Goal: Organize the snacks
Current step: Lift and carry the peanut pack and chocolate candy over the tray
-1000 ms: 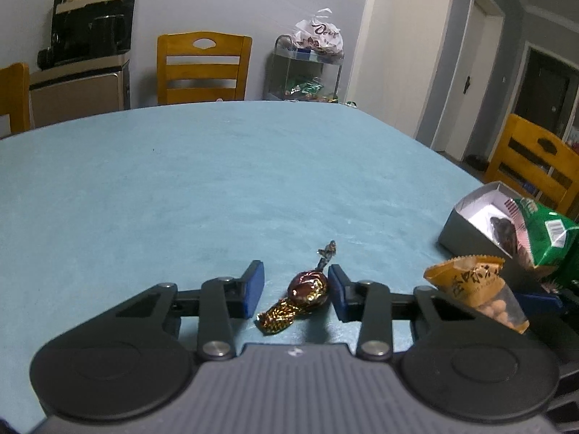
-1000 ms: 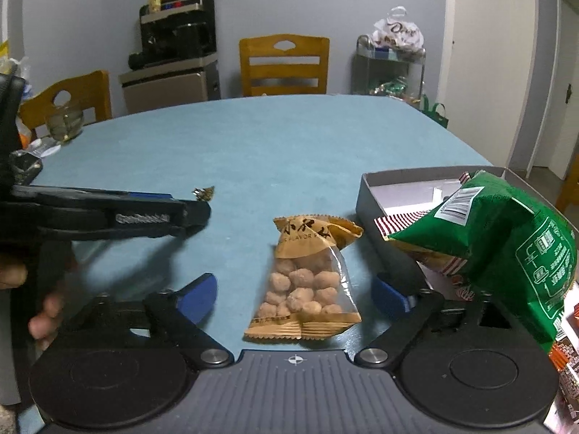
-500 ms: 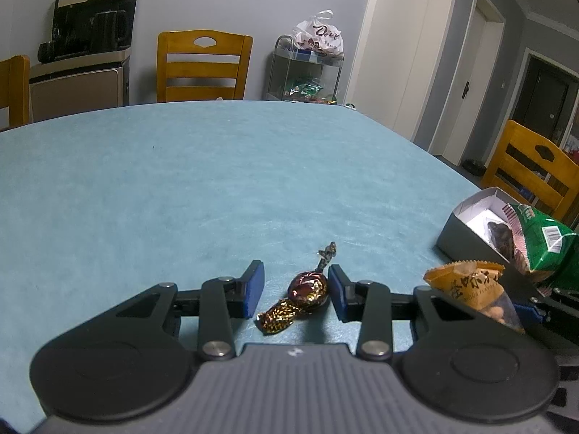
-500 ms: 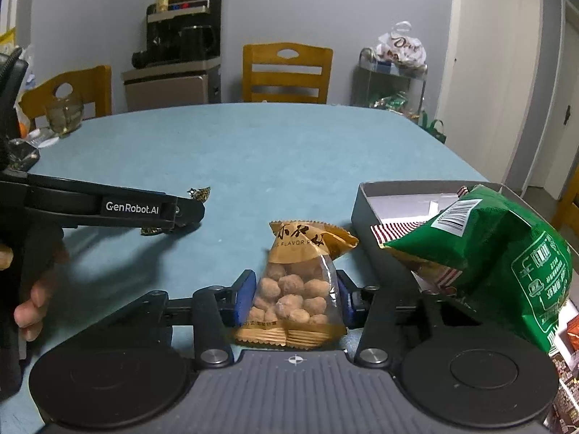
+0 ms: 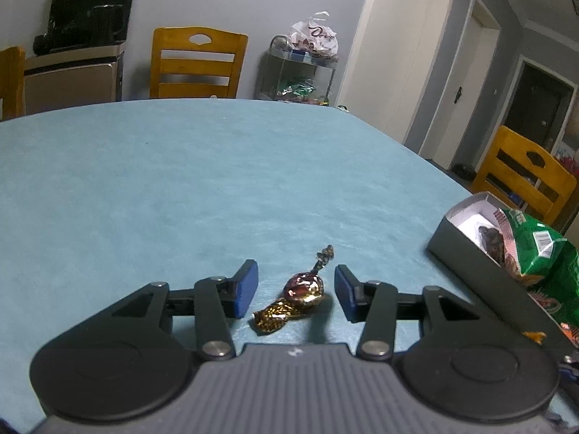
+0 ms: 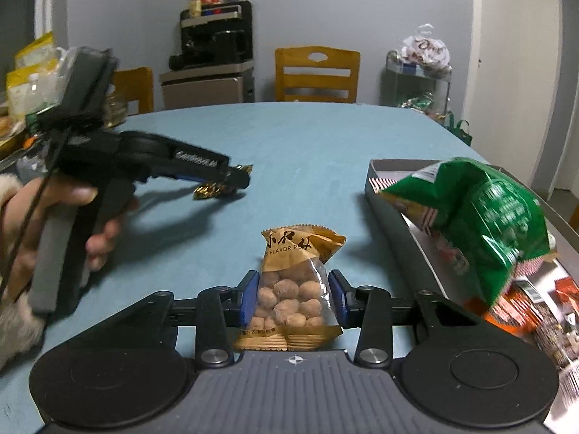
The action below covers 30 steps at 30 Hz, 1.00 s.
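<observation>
A gold-and-brown wrapped candy (image 5: 302, 291) lies on the blue table between the pads of my left gripper (image 5: 296, 291), which is open around it without touching. The candy also shows under that gripper in the right wrist view (image 6: 217, 190). My right gripper (image 6: 294, 298) is shut on an orange packet of coated peanuts (image 6: 293, 289) and holds it above the table. A grey box (image 6: 394, 195) at the right holds a green snack bag (image 6: 481, 213) and other packets; it also shows in the left wrist view (image 5: 456, 238).
Wooden chairs (image 5: 197, 63) stand around the table, one at the right (image 5: 521, 177). A black machine on a cabinet (image 5: 87, 18) and a glass cart with snack bags (image 5: 300, 72) are by the far wall. Yellow packets (image 6: 29, 72) sit at the far left.
My right gripper closed on the peanut packet and lifted it off the table. The left gripper stayed open around the candy.
</observation>
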Motion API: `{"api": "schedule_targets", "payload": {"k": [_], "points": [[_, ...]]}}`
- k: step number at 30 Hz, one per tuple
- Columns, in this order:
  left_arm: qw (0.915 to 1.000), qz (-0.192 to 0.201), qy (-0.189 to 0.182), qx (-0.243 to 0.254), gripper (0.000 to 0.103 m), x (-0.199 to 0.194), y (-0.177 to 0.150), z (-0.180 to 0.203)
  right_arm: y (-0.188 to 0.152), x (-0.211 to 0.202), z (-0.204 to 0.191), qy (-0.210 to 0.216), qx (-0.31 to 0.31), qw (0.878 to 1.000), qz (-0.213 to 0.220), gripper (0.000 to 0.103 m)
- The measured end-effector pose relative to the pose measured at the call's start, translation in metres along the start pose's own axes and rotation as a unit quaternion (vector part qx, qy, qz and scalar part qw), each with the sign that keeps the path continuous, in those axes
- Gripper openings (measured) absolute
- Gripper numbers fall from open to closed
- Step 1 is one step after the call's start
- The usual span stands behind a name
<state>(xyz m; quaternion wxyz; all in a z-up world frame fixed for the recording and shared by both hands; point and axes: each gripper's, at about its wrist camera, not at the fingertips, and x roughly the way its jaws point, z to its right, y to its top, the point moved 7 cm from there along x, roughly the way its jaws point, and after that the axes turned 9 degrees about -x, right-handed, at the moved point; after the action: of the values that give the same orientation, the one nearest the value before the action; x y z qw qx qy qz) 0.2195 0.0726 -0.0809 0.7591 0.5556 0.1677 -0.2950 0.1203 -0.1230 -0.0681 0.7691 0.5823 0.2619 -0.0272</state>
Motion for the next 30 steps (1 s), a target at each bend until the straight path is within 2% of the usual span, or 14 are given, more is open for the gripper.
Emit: {"api": "schedule_targets", "payload": {"k": [5,6,7,10,14,19,25,30], "points": [[0.9997,-0.002,0.009,0.022,0.047,0.003,-0.001,0.008,-0.01,-0.016,0.001,0.008,-0.002,1.0,0.002,0.042],[0.9997,-0.001,0.012,0.023,0.042,0.003,-0.001,0.009,-0.011,-0.018,0.001,0.008,-0.003,1.0,0.003,0.042],[0.9996,0.001,0.015,0.022,0.032,0.003,-0.001,0.009,-0.012,-0.02,0.001,0.008,-0.002,1.0,0.003,0.042],[0.9998,0.002,0.014,0.015,0.021,0.002,-0.002,0.009,-0.012,-0.025,0.004,0.011,0.001,1.0,0.009,0.042],[0.9994,0.011,0.025,0.023,0.021,-0.001,-0.004,0.012,-0.012,-0.034,0.008,0.008,0.001,1.0,0.02,0.042],[0.9978,0.051,0.036,0.024,0.021,-0.016,-0.001,0.012,-0.009,-0.048,0.012,0.005,-0.002,0.999,0.04,0.042],[0.9946,0.06,0.064,0.056,0.021,-0.029,-0.002,0.022,-0.005,-0.064,0.023,0.001,-0.002,0.998,0.059,0.042],[0.9955,0.069,0.038,0.052,0.021,-0.055,0.007,0.046,-0.004,-0.074,0.034,0.001,0.006,0.997,0.073,0.042]]}}
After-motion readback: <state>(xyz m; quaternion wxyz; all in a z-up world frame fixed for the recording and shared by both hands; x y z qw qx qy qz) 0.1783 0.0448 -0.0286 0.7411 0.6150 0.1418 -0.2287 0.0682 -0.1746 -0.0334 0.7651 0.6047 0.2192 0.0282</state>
